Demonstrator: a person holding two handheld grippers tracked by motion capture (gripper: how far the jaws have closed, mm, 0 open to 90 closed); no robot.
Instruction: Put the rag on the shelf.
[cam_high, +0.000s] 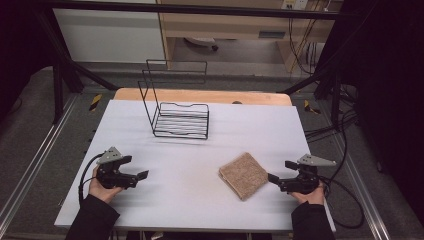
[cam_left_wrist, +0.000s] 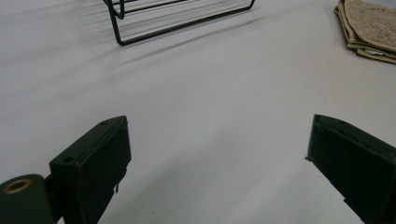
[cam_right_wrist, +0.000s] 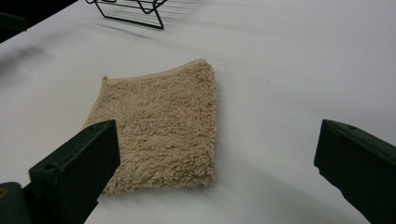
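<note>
A folded beige towel (cam_high: 243, 175) is laid flat on the white worktop (cam_high: 200, 150), just beside the right tongs (cam_high: 279, 171). A black wire rack (cam_high: 177, 112) is placed farther back, well apart from it. Both the left tongs (cam_high: 135, 167) and the right tongs are held wide, with nothing gripped.

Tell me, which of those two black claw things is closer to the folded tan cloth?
The right gripper: its jaws nearly reach the folded tan towel, while the left gripper sits far across the white table.
</note>
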